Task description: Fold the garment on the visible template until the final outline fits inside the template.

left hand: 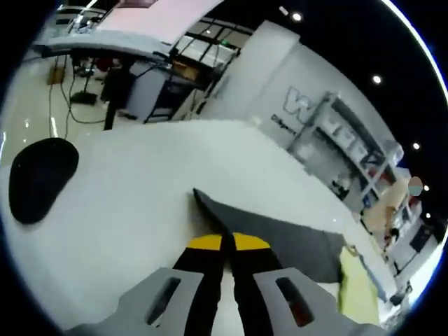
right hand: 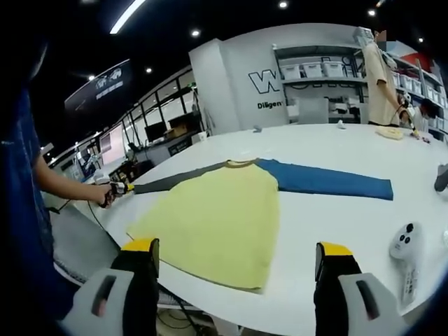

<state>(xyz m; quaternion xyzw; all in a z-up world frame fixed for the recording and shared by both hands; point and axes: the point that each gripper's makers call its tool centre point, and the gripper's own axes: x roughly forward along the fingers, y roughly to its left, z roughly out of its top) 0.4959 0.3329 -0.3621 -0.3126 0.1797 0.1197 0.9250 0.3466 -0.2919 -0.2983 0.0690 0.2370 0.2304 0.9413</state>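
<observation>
**A:** Shirt (right hand: 217,210) lies flat on the table (right hand: 336,245), both sleeves out. Left gripper (left hand: 225,241) is pinched on the grey sleeve (left hand: 280,234) tip; right gripper (right hand: 238,262) hangs wide open by the hem.

**B:** I'd carry that grey sleeve (right hand: 178,178) low across the yellow body, then do the blue sleeve (right hand: 329,180). Don't drag the body.
</observation>
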